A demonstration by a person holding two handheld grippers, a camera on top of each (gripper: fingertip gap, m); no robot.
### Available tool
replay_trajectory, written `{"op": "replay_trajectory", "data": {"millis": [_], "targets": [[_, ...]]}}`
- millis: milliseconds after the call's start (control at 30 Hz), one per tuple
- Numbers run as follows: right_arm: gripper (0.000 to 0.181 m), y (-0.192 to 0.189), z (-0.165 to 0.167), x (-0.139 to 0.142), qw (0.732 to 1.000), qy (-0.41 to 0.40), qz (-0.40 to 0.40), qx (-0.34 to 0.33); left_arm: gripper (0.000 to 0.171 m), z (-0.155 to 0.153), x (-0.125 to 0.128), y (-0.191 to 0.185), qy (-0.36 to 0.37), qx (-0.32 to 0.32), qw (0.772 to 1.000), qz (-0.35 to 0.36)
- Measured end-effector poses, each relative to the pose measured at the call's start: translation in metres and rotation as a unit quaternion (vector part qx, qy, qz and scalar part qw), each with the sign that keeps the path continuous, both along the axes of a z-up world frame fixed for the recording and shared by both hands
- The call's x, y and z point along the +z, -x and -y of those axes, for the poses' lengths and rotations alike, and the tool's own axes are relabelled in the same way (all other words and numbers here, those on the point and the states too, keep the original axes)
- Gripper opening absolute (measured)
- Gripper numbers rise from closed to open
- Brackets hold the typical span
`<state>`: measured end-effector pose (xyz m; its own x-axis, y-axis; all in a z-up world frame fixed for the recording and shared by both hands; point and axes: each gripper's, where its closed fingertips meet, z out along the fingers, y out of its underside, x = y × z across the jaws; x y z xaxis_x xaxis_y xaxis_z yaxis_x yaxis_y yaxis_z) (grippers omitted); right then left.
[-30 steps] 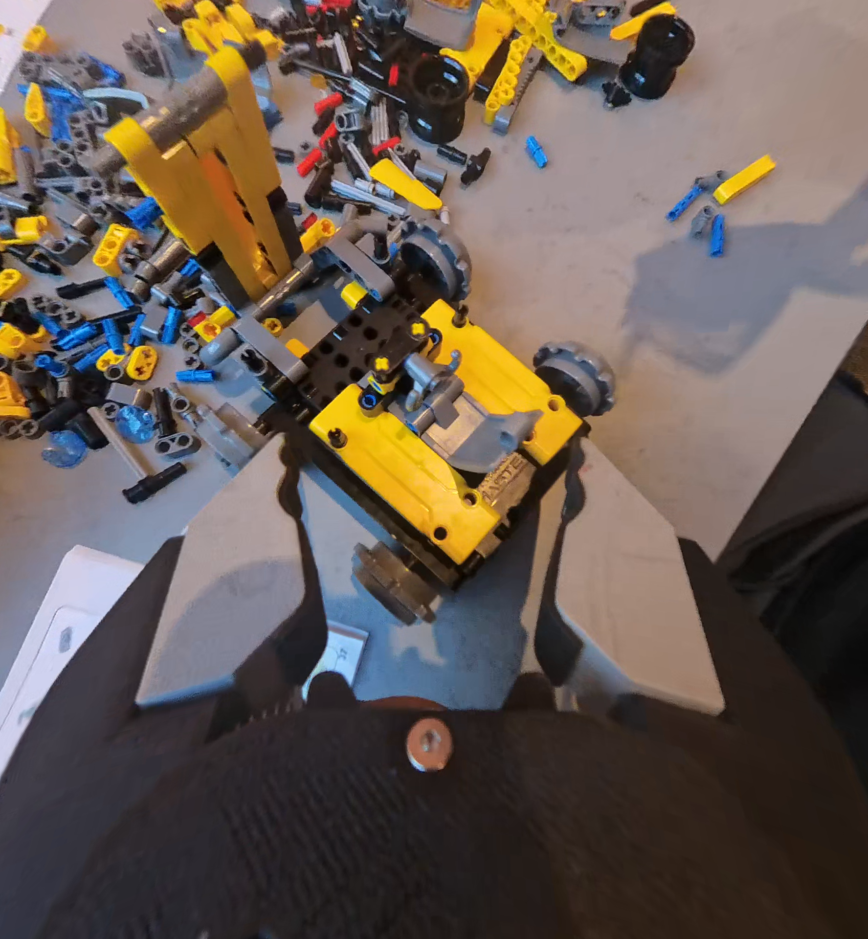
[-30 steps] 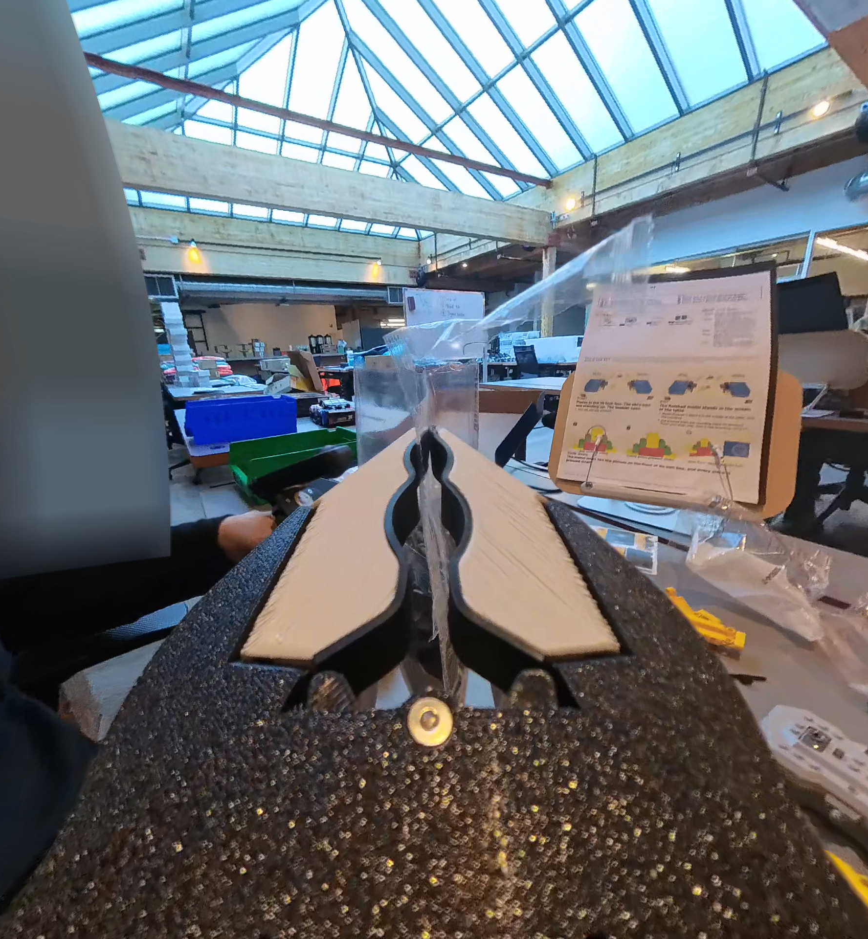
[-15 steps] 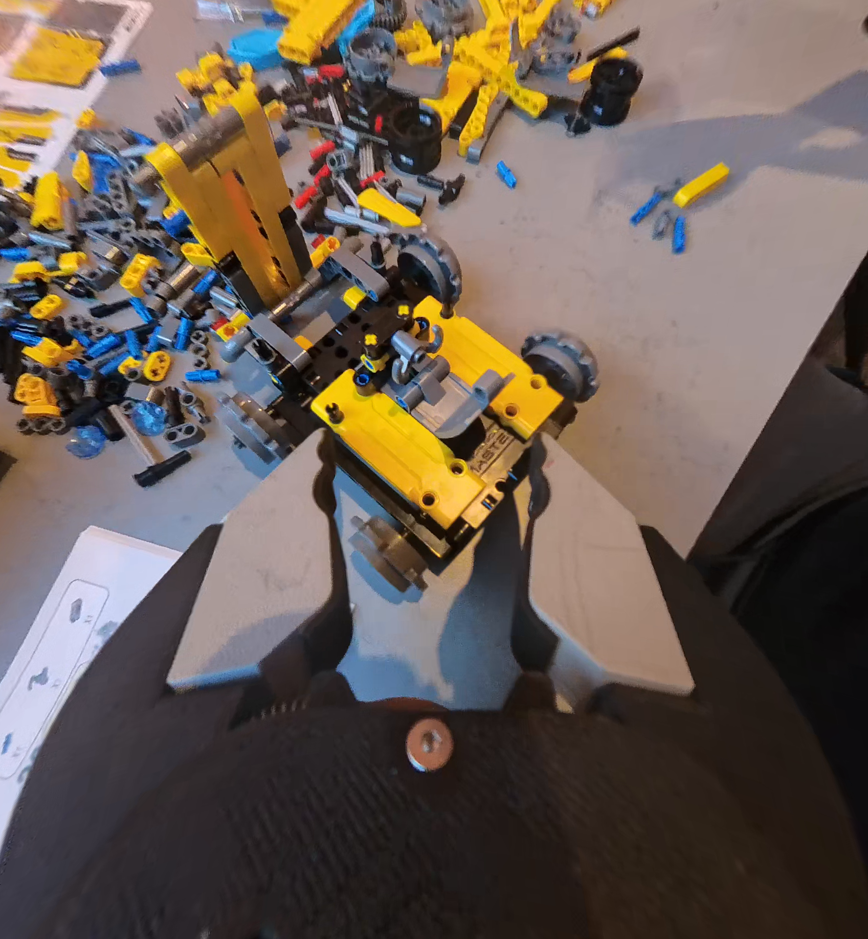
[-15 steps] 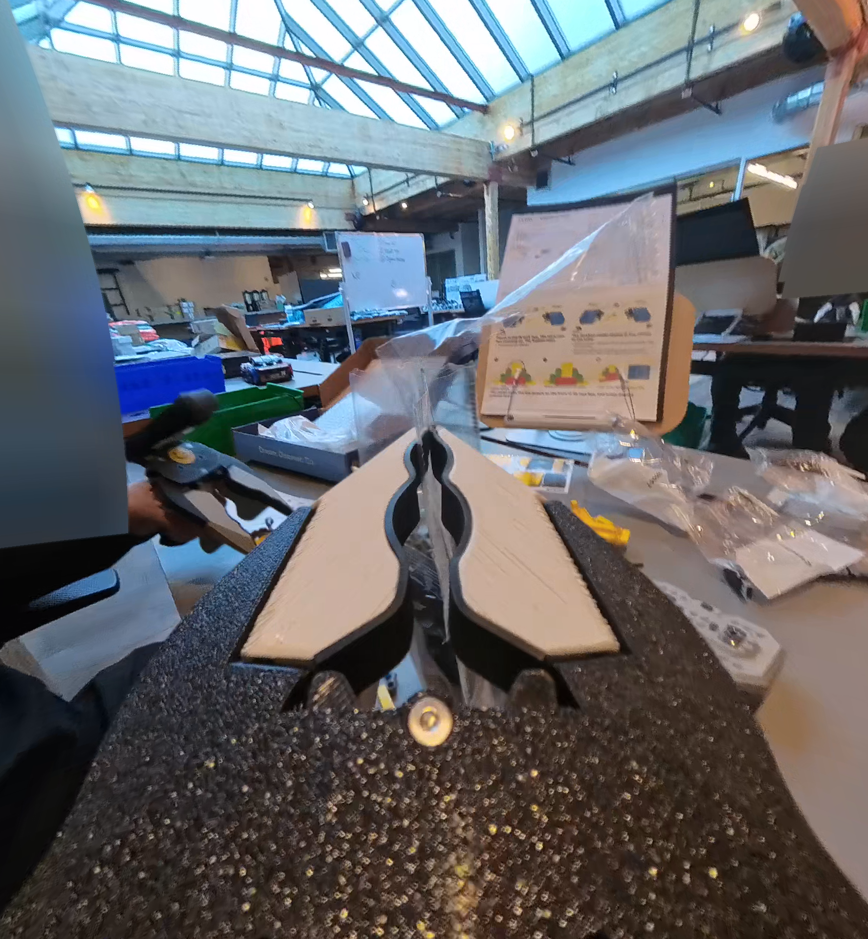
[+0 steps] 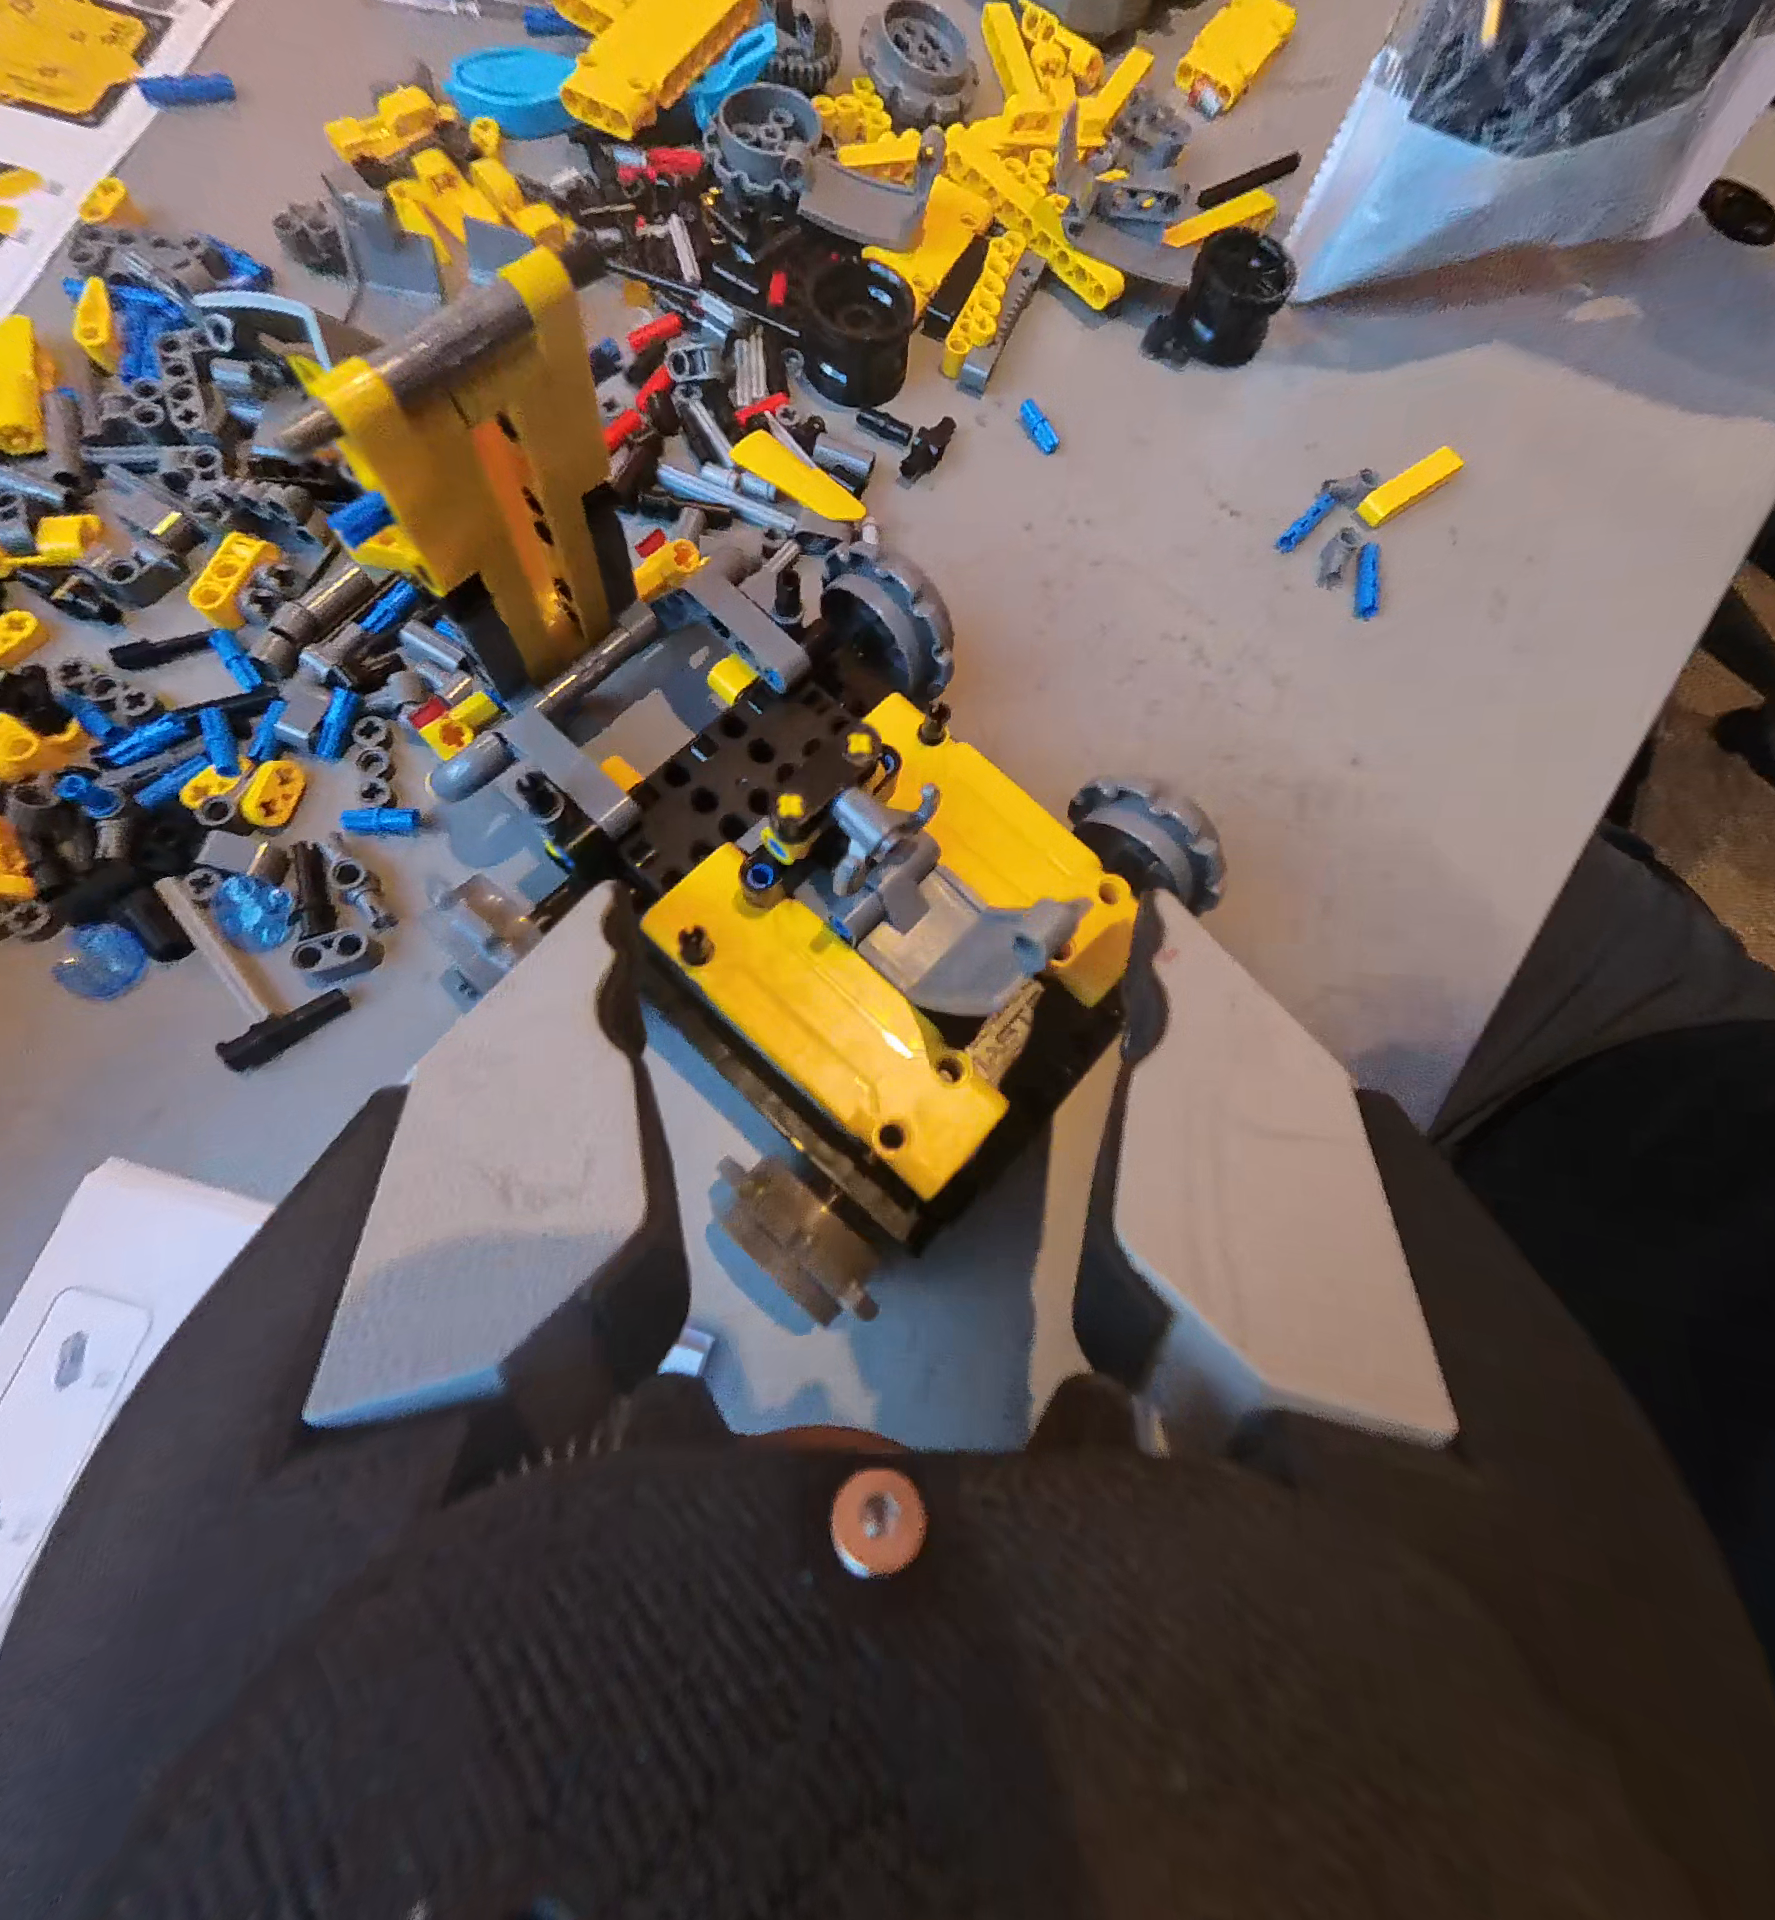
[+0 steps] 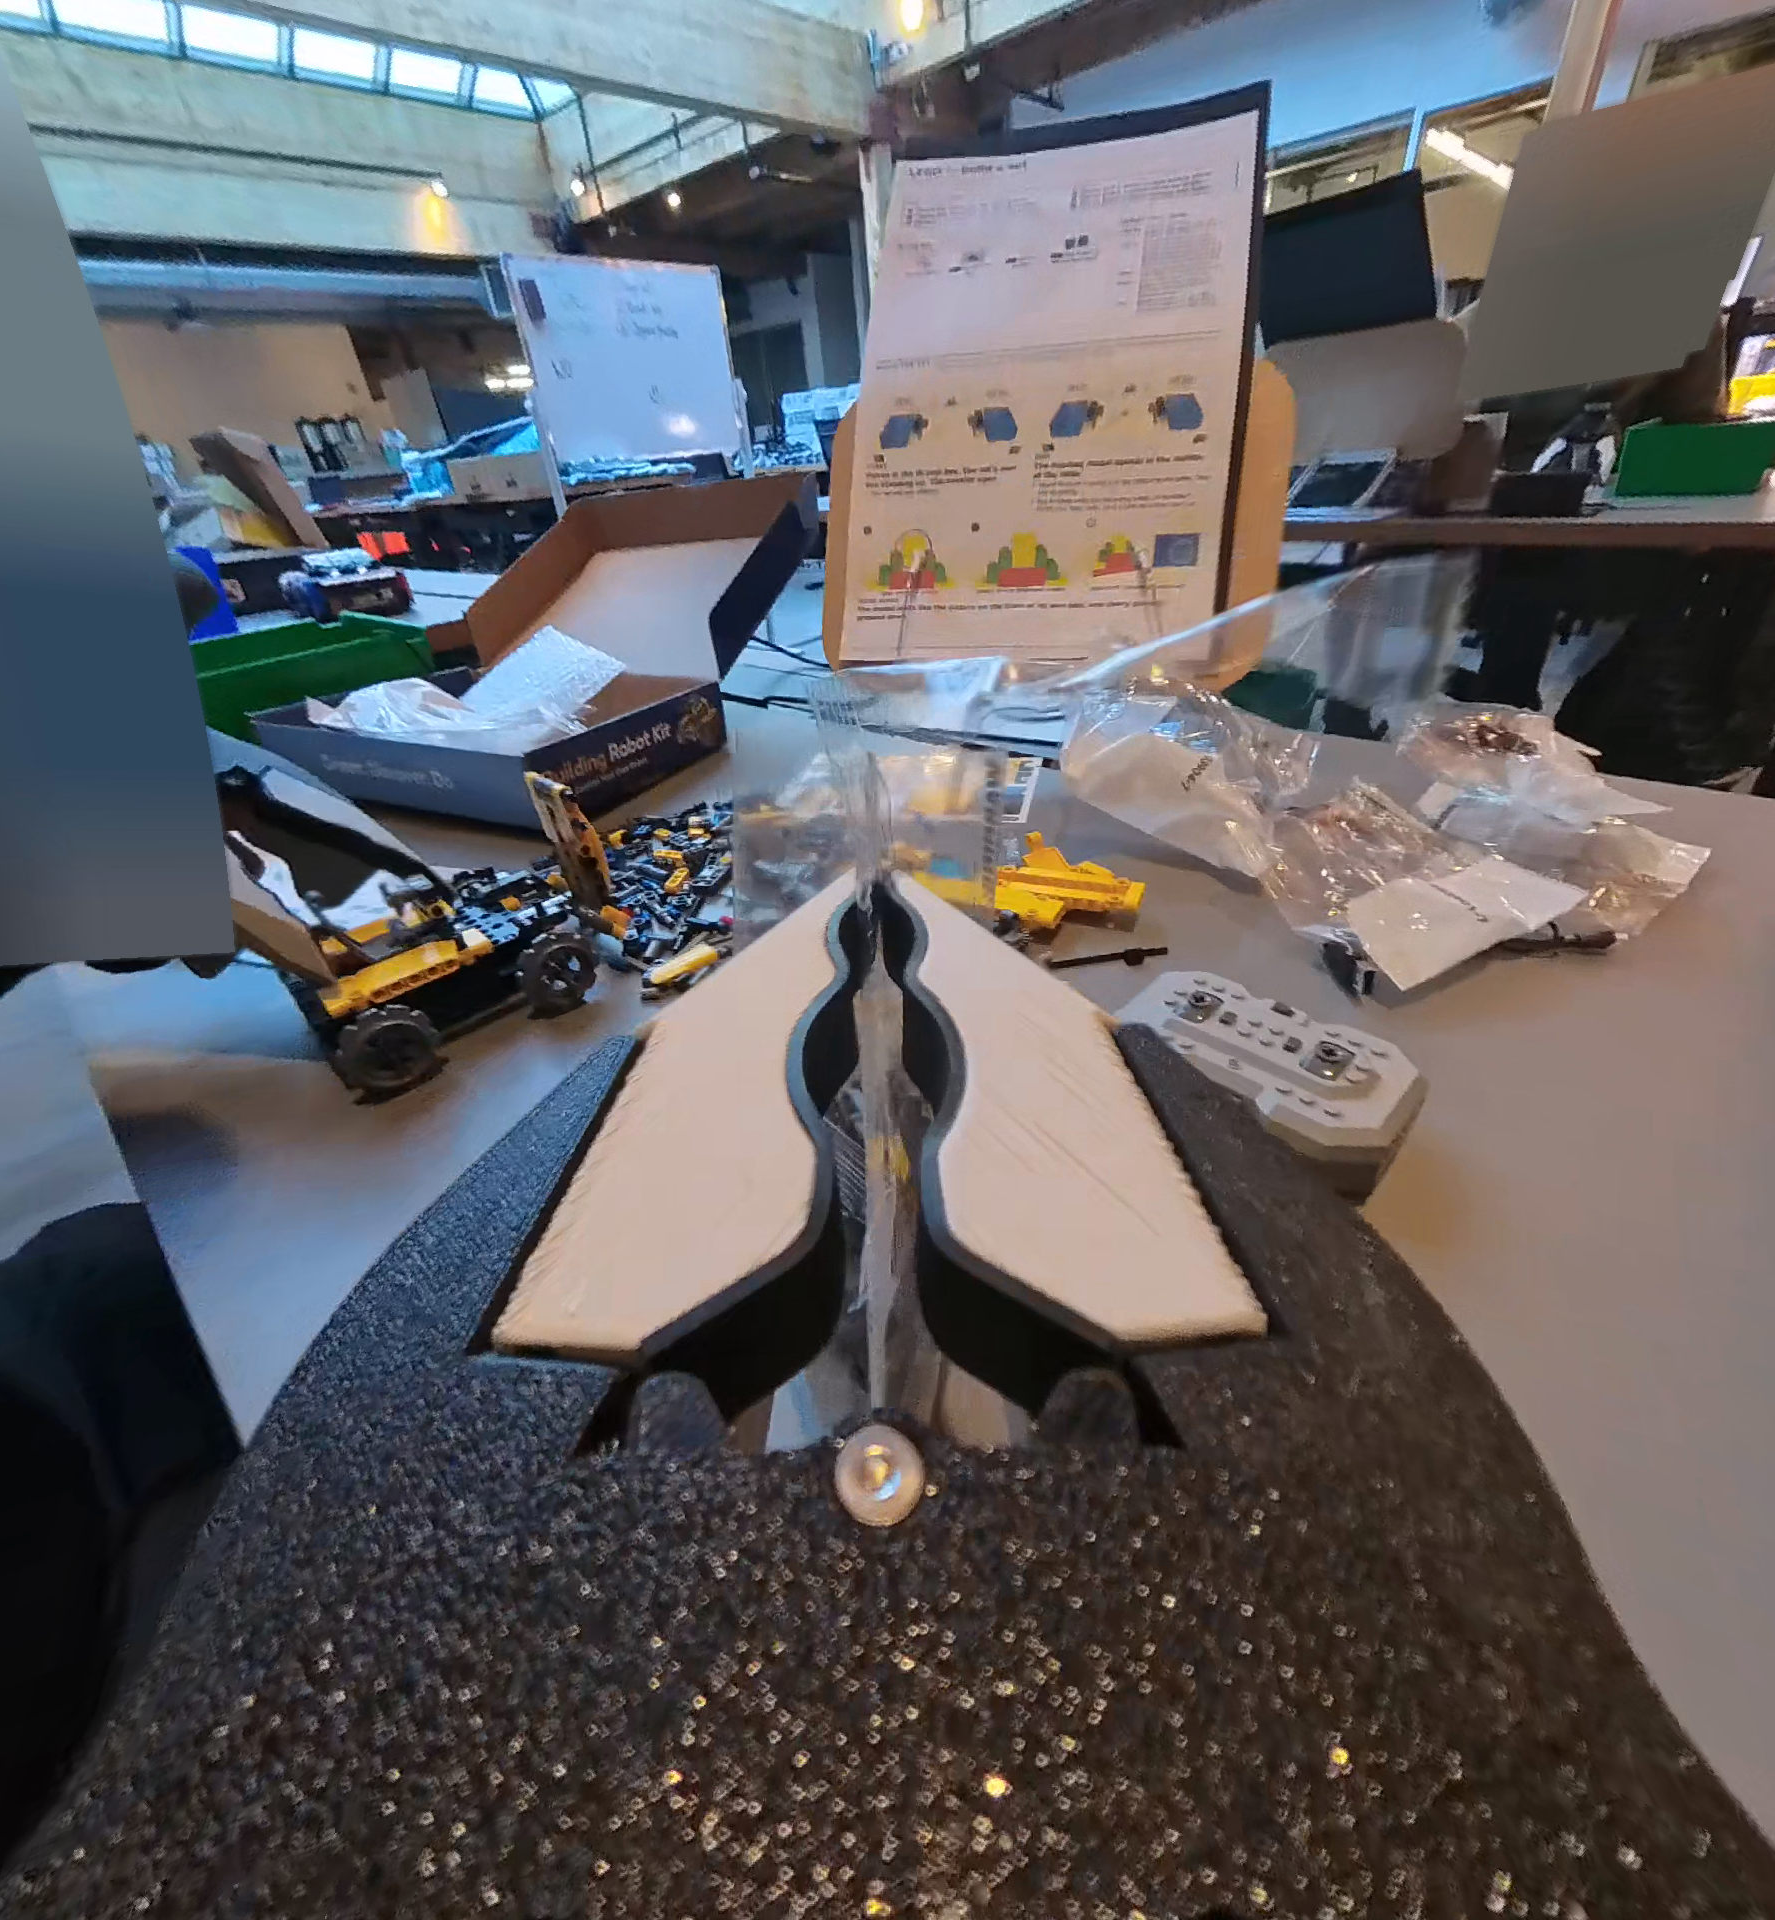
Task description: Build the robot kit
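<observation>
A yellow-and-black brick vehicle (image 5: 831, 997) with grey wheels stands on the grey table (image 5: 1278, 727). My left gripper (image 5: 878, 914) is closed on its rear body, one grey finger on each side. A tall yellow mast (image 5: 509, 488) rises at the vehicle's front. In the right wrist view the vehicle (image 6: 426, 966) and the left gripper (image 6: 280, 883) show at the left. My right gripper (image 6: 878, 883) is shut on a clear plastic bag (image 6: 862, 769), which stands up from between its pale fingers above the table.
Loose yellow, blue and black pieces (image 5: 135, 675) cover the table's left and far side. A grey hub block (image 6: 1278, 1060), crumpled plastic bags (image 6: 1382, 831), an open cardboard box (image 6: 550, 717) and a printed sheet on a stand (image 6: 1049, 395) lie beyond. The table edge (image 5: 1548, 935) runs at the right. The tips of one gripper are about 35 cm away from the tips of the other. Measured from the fingertips, the grey hub block (image 6: 1278, 1060) is 20 cm or so from the right gripper and 40 cm from the left.
The right gripper has tipped down from the ceiling toward the table, still holding the bag. The left gripper keeps the vehicle between its fingers; its view shifted slightly.
</observation>
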<state>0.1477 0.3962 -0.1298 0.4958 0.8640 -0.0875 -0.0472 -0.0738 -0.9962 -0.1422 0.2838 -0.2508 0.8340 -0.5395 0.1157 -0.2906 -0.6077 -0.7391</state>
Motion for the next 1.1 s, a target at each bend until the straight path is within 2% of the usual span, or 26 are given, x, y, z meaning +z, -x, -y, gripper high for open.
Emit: {"op": "replay_trajectory", "data": {"millis": [200, 467, 1100], "targets": [[0.0, -0.026, -0.008, 0.0, 0.999, -0.009, -0.014, -0.03, 0.098, -0.002, -0.011, -0.004, 0.017, 0.006, 1.0, 0.008], [0.0, -0.064, -0.02, 0.005, 0.992, 0.022, -0.105, -0.065, 0.098, 0.009, -0.011, -0.008, 0.017, 0.014, 1.0, 0.007], [0.0, -0.053, -0.013, 0.011, 0.995, 0.006, -0.083, -0.063, 0.098, 0.034, -0.011, -0.015, 0.008, 0.012, 1.0, 0.017]]}}
